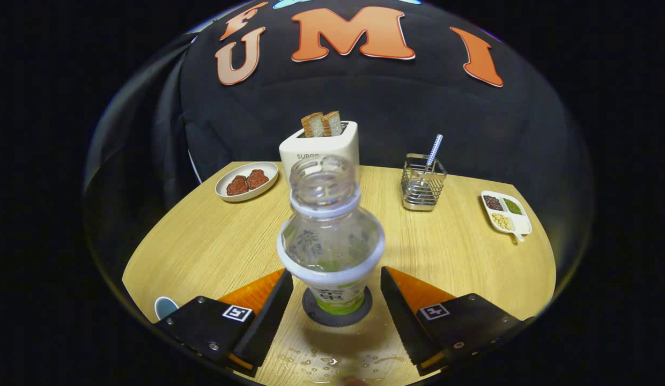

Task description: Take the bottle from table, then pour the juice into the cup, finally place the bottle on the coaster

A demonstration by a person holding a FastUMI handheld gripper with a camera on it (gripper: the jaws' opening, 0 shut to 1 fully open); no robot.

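Observation:
A clear plastic bottle (330, 236) with no cap and a white-green label stands upright on a dark round coaster (337, 315) on the wooden table (204, 241). My gripper (337, 292) is open, one finger on each side of the bottle's lower body, with a small gap between each finger and the bottle. Left of the left finger, part of a pale blue cup (164, 307) shows at the table's near edge. Water drops (322, 364) lie on the table between the fingers' bases.
Beyond the bottle stands a white toaster (322, 150) with two bread slices. A plate of brown food (246, 181) lies to its left. A wire holder (422, 182) with a straw and a divided dish of beans (505, 213) are to the right.

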